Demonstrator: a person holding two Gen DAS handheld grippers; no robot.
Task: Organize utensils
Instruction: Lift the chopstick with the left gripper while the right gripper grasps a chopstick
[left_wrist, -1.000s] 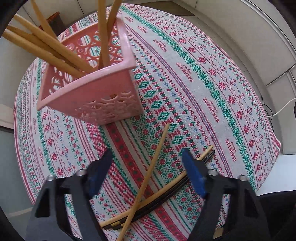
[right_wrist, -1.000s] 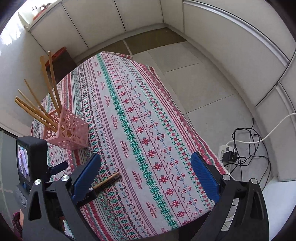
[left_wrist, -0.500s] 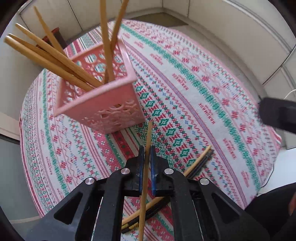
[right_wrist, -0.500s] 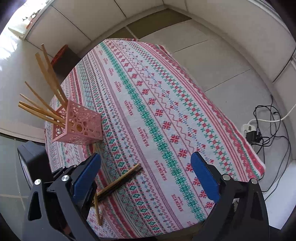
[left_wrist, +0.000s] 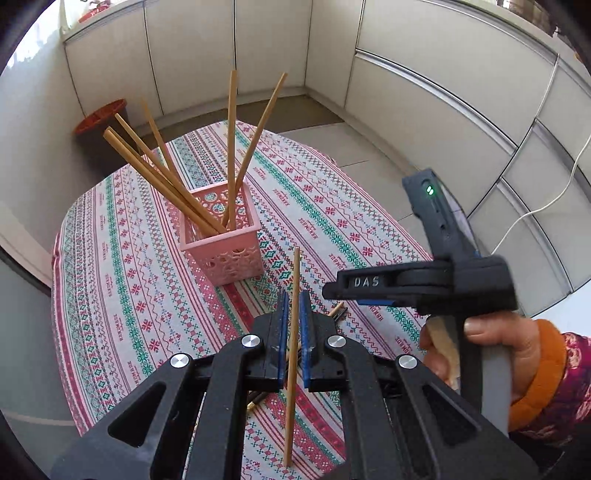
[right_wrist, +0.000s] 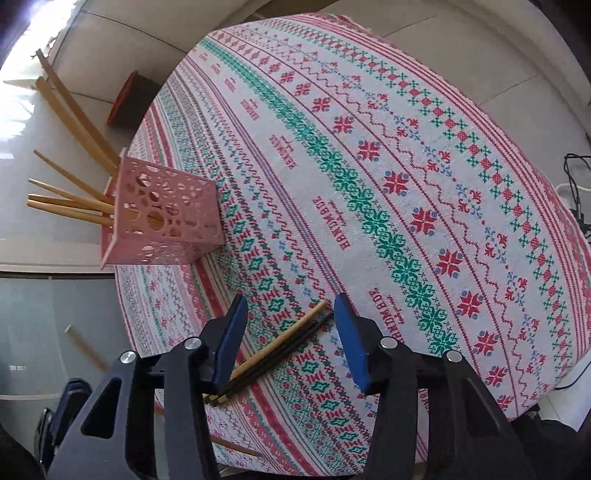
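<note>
My left gripper is shut on a wooden chopstick and holds it lifted above the table, short of the pink basket, which holds several wooden chopsticks. My right gripper is open and low over a small bundle of chopsticks, one wooden and two dark, lying on the patterned tablecloth. The bundle lies between its fingers. The basket stands to the left in the right wrist view. The right gripper body shows in the left wrist view.
The table's near edge is just below the bundle. A red-topped stool stands beyond the far left of the table. Cables and a power strip lie on the floor at the right.
My left gripper closed on the wooden chopstick and raised it off the table. My right gripper came down over the remaining bundle of chopsticks.
</note>
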